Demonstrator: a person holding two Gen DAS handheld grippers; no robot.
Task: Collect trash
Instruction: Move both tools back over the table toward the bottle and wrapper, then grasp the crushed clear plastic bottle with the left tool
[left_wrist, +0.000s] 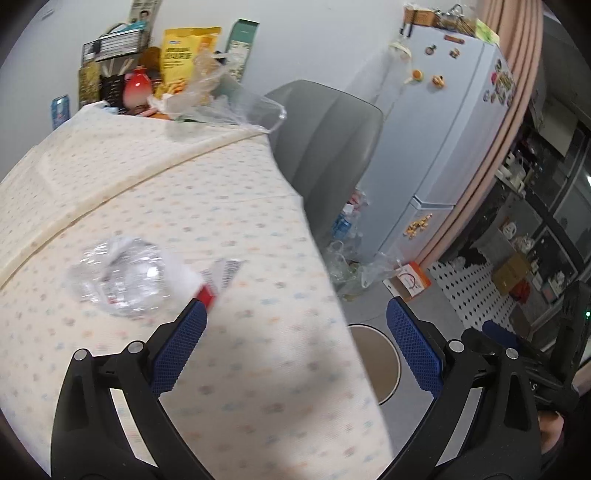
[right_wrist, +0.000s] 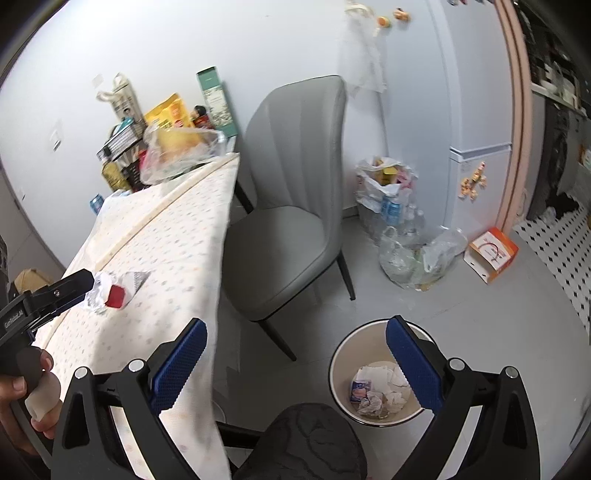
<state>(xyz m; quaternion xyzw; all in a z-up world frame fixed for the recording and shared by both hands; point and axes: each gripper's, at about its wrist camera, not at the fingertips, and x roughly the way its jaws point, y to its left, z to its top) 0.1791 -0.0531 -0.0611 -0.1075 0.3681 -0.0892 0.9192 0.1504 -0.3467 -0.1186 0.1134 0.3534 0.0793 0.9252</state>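
So my left gripper is spread wide and empty by the crumpled clear plastic wrapper with a red-and-white label at left of frame on the dotted tablecloth, right gripper likewise spread above the round white bin, and I reckon that slippery film could easily squirt out sideways.

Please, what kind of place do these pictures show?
Most likely a small home kitchen or dining corner: a fridge with magnets, a table under a dotted cloth, a grey chair, and a waste bin on the floor.
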